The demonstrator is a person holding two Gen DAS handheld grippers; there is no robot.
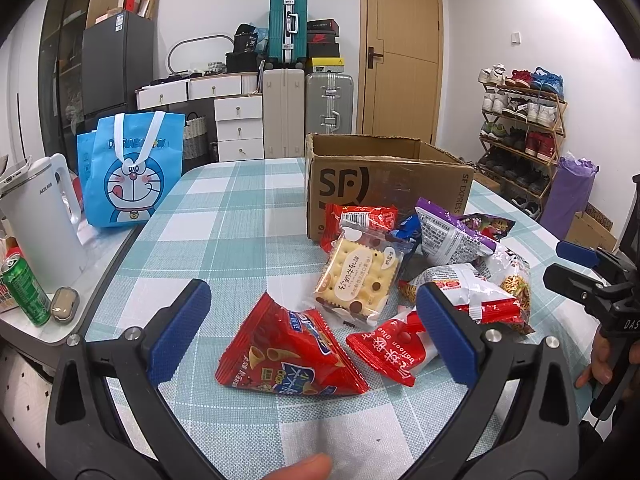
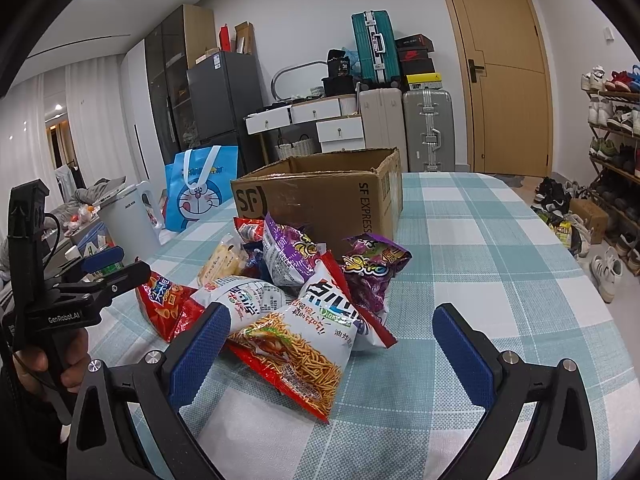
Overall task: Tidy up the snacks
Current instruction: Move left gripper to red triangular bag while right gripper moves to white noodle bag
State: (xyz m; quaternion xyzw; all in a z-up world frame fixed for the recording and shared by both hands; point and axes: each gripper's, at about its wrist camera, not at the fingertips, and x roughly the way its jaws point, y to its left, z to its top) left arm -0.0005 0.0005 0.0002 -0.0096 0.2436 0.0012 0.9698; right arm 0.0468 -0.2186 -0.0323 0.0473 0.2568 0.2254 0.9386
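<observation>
- Left gripper [image 1: 312, 336]: fingers spread wide and empty, hovering low over a red cone-snack bag [image 1: 288, 356] that lies flat between them on the checked tablecloth [image 1: 224, 224].
- Right gripper [image 2: 332, 356]: fingers also apart and empty, with a noodle-snack bag [image 2: 296, 344] between them, nearer the left finger.
- Risk: these bags are slick and puffy, so a shallow pinch could squeeze one out sideways or crush what is inside.
- Just beyond both sets of fingertips the packets overlap in a heap; a cracker packet [image 1: 356, 280] and a purple bag [image 2: 368, 276] could be dragged along.
- Farthest ahead stands the open cardboard box [image 2: 320, 200]; a carried bag may snag on its rim.
</observation>
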